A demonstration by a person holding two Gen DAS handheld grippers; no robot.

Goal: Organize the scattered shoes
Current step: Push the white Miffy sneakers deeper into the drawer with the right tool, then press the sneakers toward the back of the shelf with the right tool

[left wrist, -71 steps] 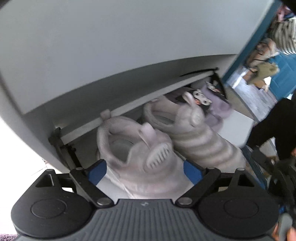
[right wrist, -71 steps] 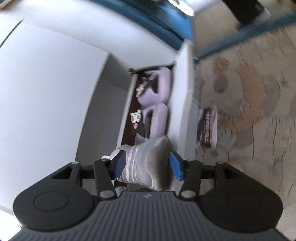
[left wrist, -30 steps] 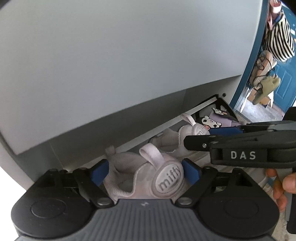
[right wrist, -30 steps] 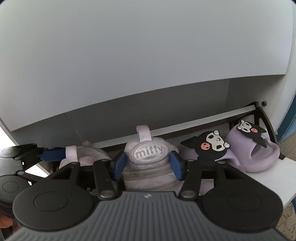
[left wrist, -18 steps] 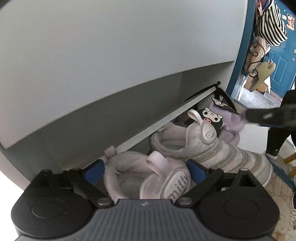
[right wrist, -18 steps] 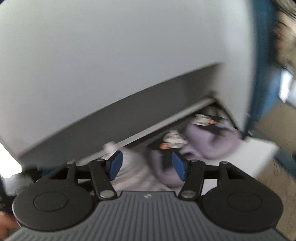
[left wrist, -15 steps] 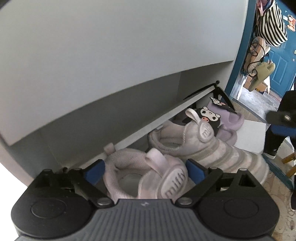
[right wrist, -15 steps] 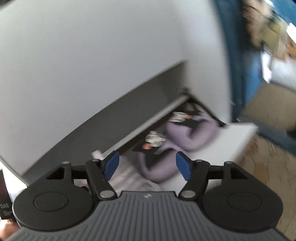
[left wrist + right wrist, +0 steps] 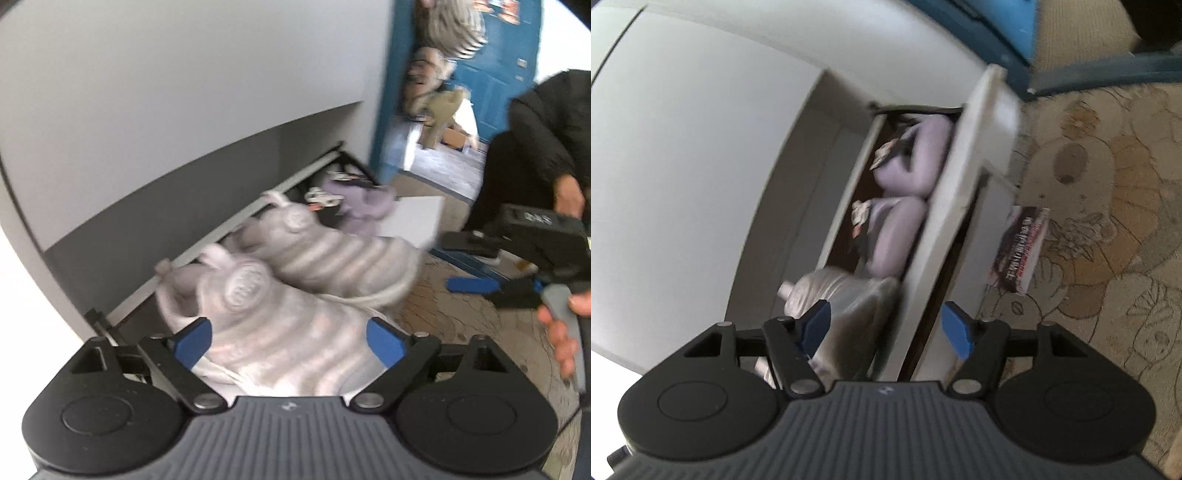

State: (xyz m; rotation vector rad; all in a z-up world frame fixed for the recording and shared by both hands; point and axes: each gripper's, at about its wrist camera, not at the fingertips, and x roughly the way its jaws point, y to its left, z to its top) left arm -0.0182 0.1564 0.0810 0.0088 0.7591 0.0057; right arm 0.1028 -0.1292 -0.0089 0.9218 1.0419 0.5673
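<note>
Both grey sneakers (image 9: 295, 332) sit heel-up in the tilt-out rack (image 9: 964, 206), purple slippers (image 9: 908, 206) at 12 o'clock (pairs grouped), so left gripper (image 9: 288, 338) and right gripper (image 9: 886, 328), having just narrowed slightly, hold nothing.

Your left wrist camera looks down, close over the nearest grey sneaker (image 9: 280, 332), along the open shoe compartment (image 9: 207, 236), while your right wrist camera, rolled sideways, looks along that same compartment (image 9: 960, 192) from its end, both views sharing the purple slippers (image 9: 365, 203) and sneakers.
</note>
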